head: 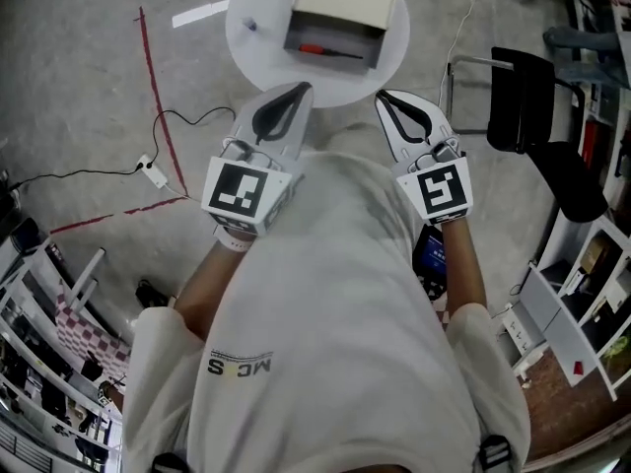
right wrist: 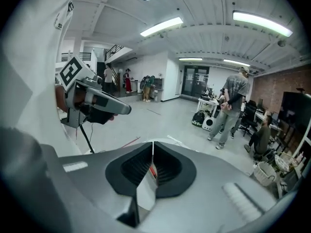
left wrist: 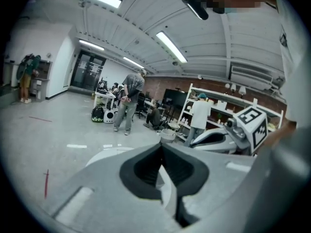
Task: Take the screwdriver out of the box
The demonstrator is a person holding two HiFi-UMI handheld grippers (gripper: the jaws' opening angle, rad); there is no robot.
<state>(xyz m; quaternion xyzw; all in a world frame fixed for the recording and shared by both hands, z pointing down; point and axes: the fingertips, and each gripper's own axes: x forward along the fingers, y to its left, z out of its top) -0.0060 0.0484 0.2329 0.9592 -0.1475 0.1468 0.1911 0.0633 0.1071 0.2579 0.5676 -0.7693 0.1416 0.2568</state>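
A red-handled screwdriver (head: 328,51) lies in the open front of a beige box (head: 340,8) on a round white table (head: 258,30). Both grippers are held up near the person's chest, short of the table and apart from the box. My left gripper (head: 304,87) is shut with nothing in it, and its tips point toward the table's near edge. My right gripper (head: 381,95) is also shut and empty. In the left gripper view the jaws (left wrist: 162,144) meet at the tip; in the right gripper view the tips (right wrist: 153,142) are also together.
A black chair (head: 532,116) stands right of the table. On the floor at the left lie a cable with a power strip (head: 153,171) and a red tape line (head: 158,97). Shelves line the right side. A person (right wrist: 231,110) stands farther off in the room.
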